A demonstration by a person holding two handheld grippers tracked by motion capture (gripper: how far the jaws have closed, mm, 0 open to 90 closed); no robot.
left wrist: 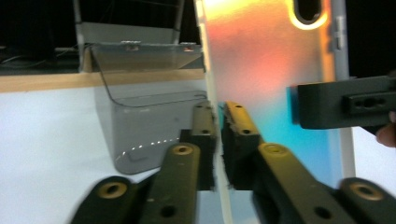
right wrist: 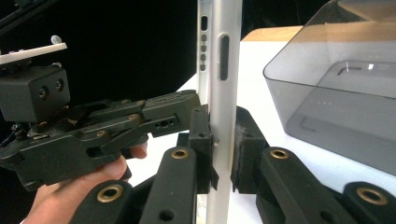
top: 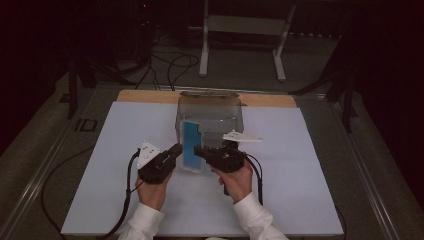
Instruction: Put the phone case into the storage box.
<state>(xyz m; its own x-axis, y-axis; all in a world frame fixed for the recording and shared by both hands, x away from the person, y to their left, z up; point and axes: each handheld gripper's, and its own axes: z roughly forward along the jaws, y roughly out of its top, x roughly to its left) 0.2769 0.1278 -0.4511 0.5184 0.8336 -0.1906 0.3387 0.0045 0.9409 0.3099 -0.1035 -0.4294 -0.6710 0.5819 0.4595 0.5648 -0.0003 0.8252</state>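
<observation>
upright phone case between closed jaws, left gripper clamping too

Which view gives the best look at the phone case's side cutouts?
The right gripper view: the phone case stands edge-on between the right gripper's fingers, its slots facing the camera. The left gripper view shows its iridescent flat face; the high view shows a small blue panel.

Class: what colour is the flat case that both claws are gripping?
Blue, seen best in the high view: the case.
</observation>
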